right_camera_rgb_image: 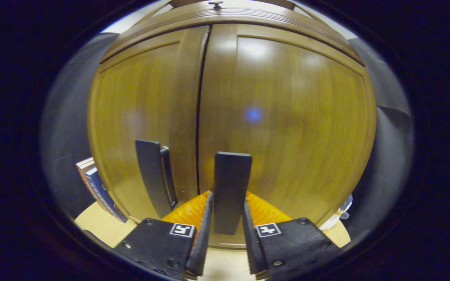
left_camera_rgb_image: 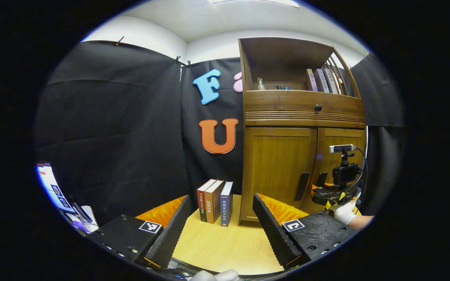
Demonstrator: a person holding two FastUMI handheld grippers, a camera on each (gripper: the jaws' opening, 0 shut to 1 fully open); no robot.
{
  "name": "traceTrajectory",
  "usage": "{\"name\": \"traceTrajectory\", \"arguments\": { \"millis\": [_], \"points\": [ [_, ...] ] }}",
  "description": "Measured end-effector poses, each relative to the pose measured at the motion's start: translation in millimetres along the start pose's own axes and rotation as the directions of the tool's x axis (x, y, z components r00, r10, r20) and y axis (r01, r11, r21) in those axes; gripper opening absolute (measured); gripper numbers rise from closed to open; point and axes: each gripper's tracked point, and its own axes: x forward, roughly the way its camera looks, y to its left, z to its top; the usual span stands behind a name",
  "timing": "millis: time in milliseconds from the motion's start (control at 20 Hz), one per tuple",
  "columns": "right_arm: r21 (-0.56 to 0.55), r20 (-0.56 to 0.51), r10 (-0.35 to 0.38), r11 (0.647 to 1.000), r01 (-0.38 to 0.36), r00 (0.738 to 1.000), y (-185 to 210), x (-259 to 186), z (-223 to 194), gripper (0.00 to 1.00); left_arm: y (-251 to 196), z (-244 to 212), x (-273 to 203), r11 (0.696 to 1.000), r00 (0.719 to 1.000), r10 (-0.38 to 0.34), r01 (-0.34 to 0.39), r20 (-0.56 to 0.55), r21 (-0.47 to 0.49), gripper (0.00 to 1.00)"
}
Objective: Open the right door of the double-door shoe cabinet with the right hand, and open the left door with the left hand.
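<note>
With right gripper (right_camera_rgb_image: 227, 226) clamped on right door handle (right_camera_rgb_image: 231, 191), both pads pressing its sides, both doors look shut, seam betw. them thin and even. Shoe cabinet (left_camera_rgb_image: 279, 117) stands on tabletop (left_camera_rgb_image: 217, 246), just right of three upright books (left_camera_rgb_image: 214, 201); right door (right_camera_rgb_image: 287, 117) and left door (right_camera_rgb_image: 143, 109) flush.

Best way to do this step, as judged:
- Keep grip low on handle, squeeze firm, no slack before pulling.
- Pull straight back first, then follow an arc outward toward hinge side; hinge prob. on far right edge.
- Go slow — cabinet could slide on smooth top if yanked.
- Avoid twisting wrist; handle is a narrow bar, could slip out of pads.

Left gripper (left_camera_rgb_image: 221, 222) wide open, nothing betw. fingers, well back from cabinet, aimed nearer books than doors. Needs to swing right toward left door handle (right_camera_rgb_image: 154, 175) once right door clears. Other handle sits just beside seam, so mind crowding the two grippers.
</note>
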Motion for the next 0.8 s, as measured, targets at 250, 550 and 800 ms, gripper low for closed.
{"name": "traceTrajectory", "arguments": {
  "millis": [250,550,800],
  "points": [
    [0.033,-0.036,0.040,0.999,-0.039,0.999,2.5,-2.2,-3.0,0.35,1.6,-2.8,-8.4,1.000,1.000,-0.011,0.011,0.009,-0.008,0.96],
    [0.010,-0.052,0.084,0.996,-0.084,0.995,-3.1,-45.0,-12.7,0.32,7.3,-6.6,-21.8,1.000,1.000,-0.012,0.012,0.023,0.026,1.00],
    [0.000,-0.054,0.112,0.994,-0.113,0.992,-17.6,-85.4,-24.6,0.32,4.5,-17.4,-27.7,0.999,1.000,-0.030,0.030,0.009,0.022,0.96]
  ]
}}
